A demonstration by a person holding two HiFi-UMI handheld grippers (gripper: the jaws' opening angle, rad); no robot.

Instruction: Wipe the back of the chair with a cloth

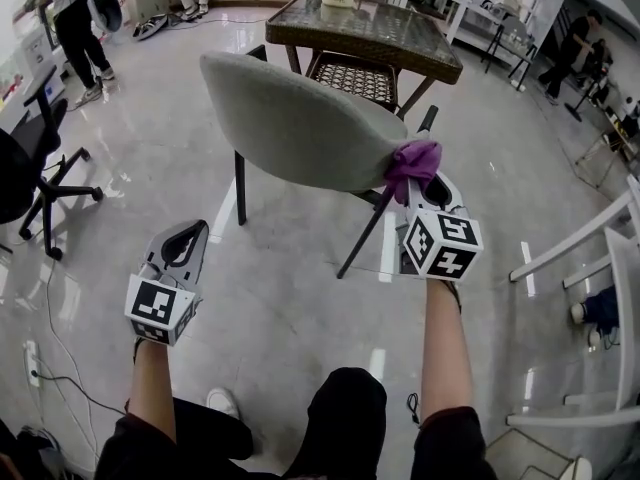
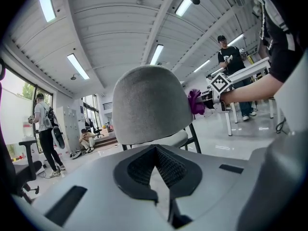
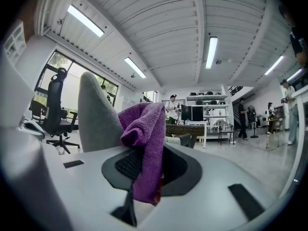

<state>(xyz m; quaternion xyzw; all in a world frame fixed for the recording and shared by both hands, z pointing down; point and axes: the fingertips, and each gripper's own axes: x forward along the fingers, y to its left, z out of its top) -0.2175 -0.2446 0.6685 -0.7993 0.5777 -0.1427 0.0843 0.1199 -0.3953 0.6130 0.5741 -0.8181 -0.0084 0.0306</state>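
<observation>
Left gripper closed, empty, right gripper clamping 1 cloth against 1 chair

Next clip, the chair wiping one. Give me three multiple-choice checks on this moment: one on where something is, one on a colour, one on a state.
1. Where is the cloth?
A. On the chair seat
B. On the floor
C. At the right-hand end of the chair back

2. What colour is the cloth?
A. Purple
B. Yellow
C. White

3. What is the state of the left hand-held gripper?
A. Clamped on the cloth
B. Jaws together, nothing held
C. Clamped on a chair leg

Answers:
1 C: the head view shows the cloth against that end of the grey back, held by the right hand-held gripper.
2 A: it reads purple in all three views.
3 B: the left gripper view shows its jaws meeting with nothing between them, and the chair standing apart ahead.
</observation>
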